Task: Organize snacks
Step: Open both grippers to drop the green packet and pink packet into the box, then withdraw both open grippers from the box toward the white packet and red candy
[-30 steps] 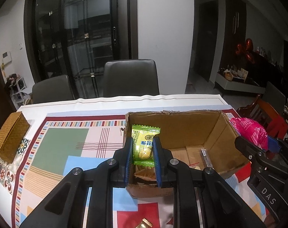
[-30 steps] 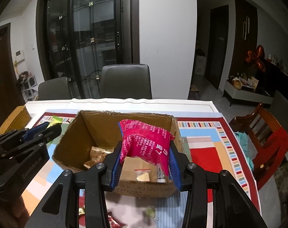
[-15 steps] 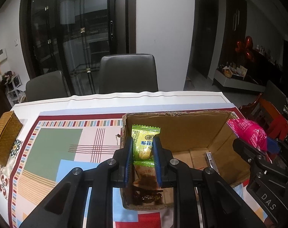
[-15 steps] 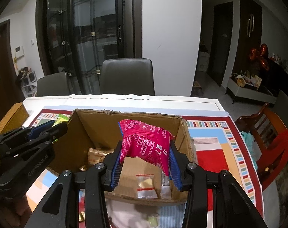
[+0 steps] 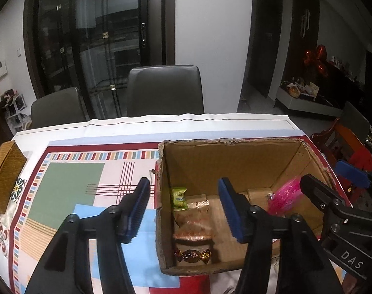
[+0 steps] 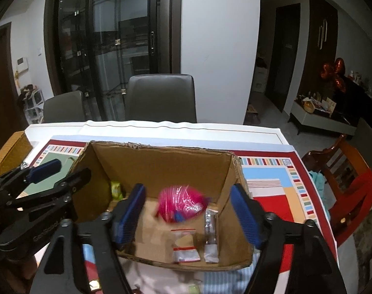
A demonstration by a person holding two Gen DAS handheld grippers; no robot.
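The left gripper hangs over the near left corner of an open cardboard box, its blue-padded jaws having just been opening; nothing is between them now. The green snack packet lies inside the box against the left wall, with blue print on its label too small to read. Near it lie a brown wrapper and a gold-ended candy by the near wall.

The right gripper is over the near right part of the same box, and its jaws have also just been opening; they stand wide with nothing pressed between the pads. The pink snack bag is blurred below them inside the box, toward the right. Two small clear zip bags with red strips and a silver sachet lie at the near right of the floor.

In the left wrist view the other gripper's body reads "DAS". The box stands on a patterned tablecloth, with a woven basket at the far left.
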